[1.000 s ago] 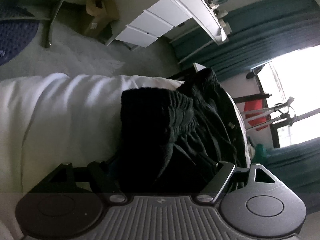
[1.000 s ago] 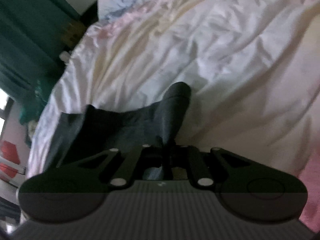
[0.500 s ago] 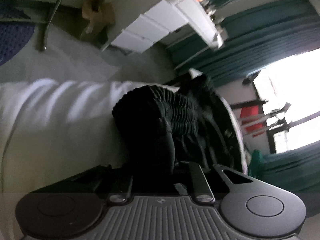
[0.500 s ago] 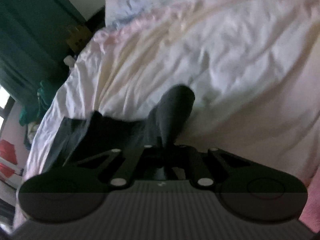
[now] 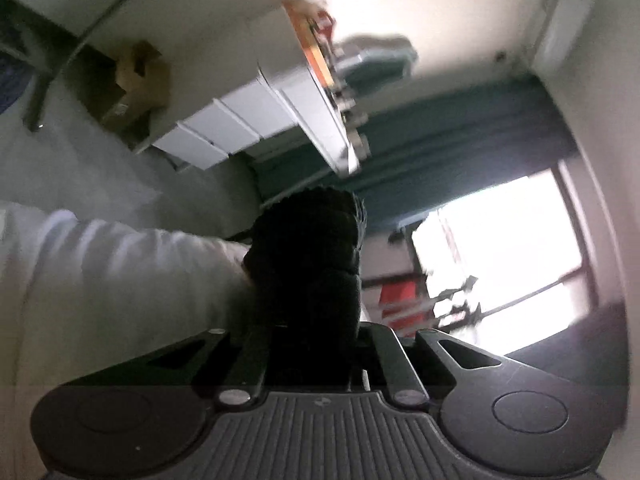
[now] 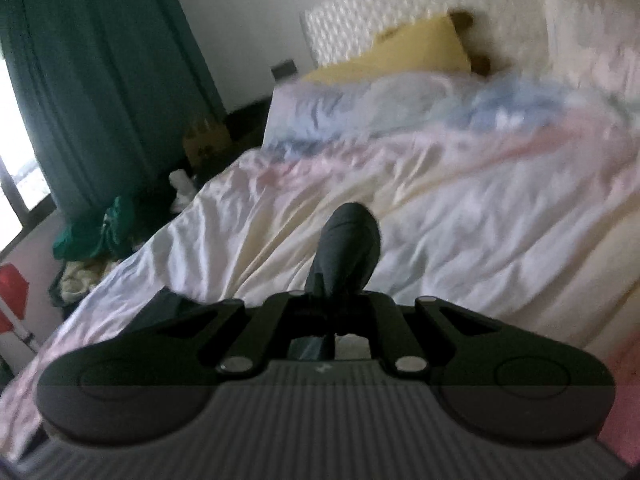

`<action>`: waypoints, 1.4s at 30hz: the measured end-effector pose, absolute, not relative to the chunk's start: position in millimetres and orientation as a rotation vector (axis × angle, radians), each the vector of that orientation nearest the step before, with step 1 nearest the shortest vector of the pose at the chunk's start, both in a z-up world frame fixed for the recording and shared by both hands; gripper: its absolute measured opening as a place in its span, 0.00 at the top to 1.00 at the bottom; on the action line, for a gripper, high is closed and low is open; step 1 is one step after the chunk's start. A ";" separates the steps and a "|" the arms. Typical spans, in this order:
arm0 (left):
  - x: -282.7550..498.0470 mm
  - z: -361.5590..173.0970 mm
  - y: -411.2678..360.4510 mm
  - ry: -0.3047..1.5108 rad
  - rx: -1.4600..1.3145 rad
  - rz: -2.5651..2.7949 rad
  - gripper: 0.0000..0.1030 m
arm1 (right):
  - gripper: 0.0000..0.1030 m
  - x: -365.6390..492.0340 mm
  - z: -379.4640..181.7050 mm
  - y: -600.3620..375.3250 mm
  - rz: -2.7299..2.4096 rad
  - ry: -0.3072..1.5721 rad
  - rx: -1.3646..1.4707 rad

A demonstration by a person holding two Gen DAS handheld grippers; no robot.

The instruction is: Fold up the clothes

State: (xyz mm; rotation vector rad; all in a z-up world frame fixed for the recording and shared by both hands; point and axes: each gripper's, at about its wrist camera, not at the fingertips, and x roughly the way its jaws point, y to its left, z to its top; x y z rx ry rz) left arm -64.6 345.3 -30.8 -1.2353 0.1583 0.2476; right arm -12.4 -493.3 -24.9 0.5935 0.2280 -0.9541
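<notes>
The black garment (image 5: 308, 264) hangs bunched between the two tools, lifted off the white duvet (image 6: 460, 216) of the bed. Its ribbed waistband end is pinched in the left gripper (image 5: 310, 332), and a dark grey fold of it (image 6: 348, 248) is clamped in the right gripper (image 6: 332, 312) — both sets of fingers are closed on cloth.

The risk I see is a thick wad on the left side: a bunch that fat could slide out under a tug, or the fold could come down crooked if the two ends are not kept level. Both views are blurred, so a quick swing may also drag the duvet along.

Compared with a second ago, the left tool's fingers were spread wide with the garment lying on the bed; now they are shut on it and raised. The right one holds as before, tipped up toward the yellow pillow (image 6: 400, 56).
</notes>
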 end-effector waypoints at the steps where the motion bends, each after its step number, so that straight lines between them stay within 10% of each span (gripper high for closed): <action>1: -66.5 -26.8 349.0 0.148 -1.264 0.255 0.92 | 0.95 -16.0 -22.1 -494.9 -0.947 0.224 0.602; 14: 118.0 92.4 364.3 0.334 -1.113 0.241 0.92 | 0.95 109.2 54.0 -497.5 -0.865 0.240 0.491; 30: 452.5 -44.8 314.5 0.686 -0.763 0.428 0.86 | 0.94 393.6 -71.9 -539.0 -0.901 0.572 0.135; 34: 451.6 -50.1 310.7 0.673 -0.761 0.398 0.79 | 0.85 397.4 -89.2 -544.9 -0.788 0.589 0.198; 42: 339.4 -11.7 316.9 0.549 -0.877 0.214 0.28 | 0.35 281.2 -63.5 -561.3 -0.663 0.303 0.666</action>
